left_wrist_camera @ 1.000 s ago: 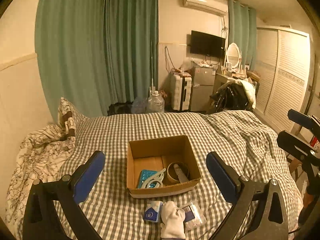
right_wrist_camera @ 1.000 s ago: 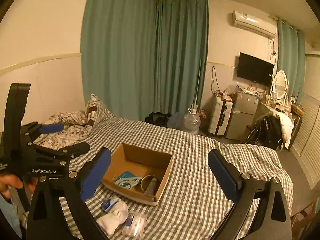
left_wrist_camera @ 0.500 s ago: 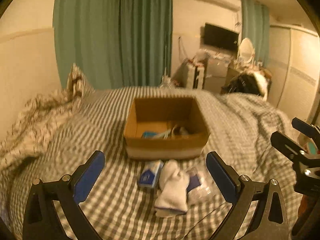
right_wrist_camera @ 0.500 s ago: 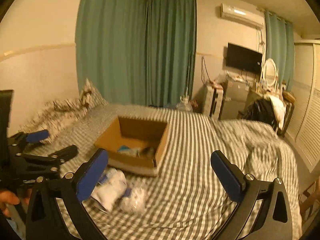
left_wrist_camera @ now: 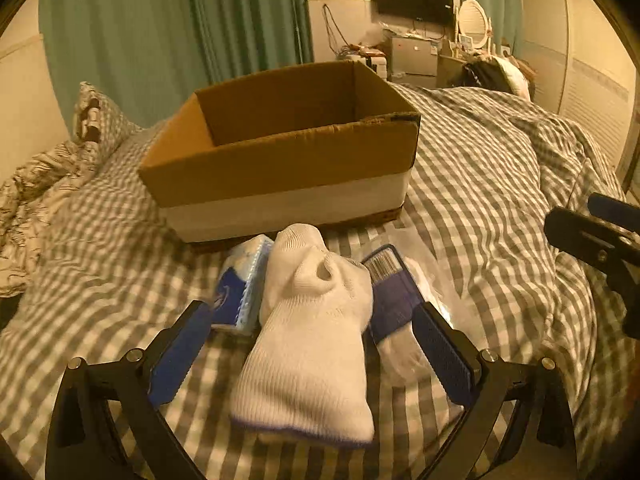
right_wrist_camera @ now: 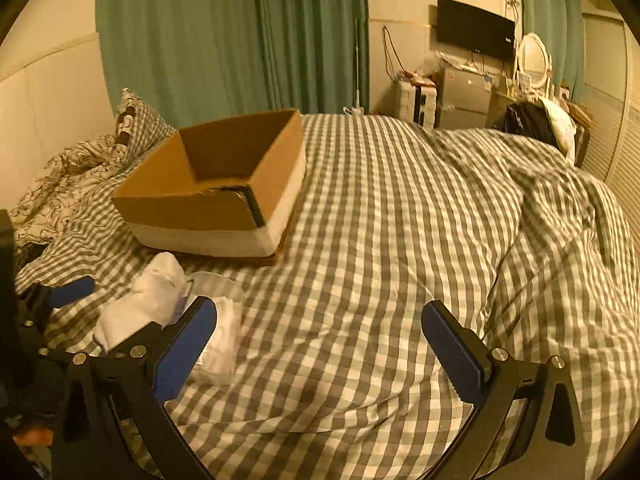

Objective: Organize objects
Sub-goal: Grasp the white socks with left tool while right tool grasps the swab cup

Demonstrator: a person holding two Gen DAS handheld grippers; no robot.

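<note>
— While the left gripper hangs low over the checked bedcover, what lies between its fingers?
— A white sock, untouched. The jaws have just been closing a little but stand wide, gripping nothing.
— And around it?
— A blue packet by the left finger, a clear bag by the right one, the cardboard box just beyond the tips.
— The right gripper?
— Wide apart, empty, over bare cover; the bag sits at its left finger.

sock on bed, box behind it
</note>
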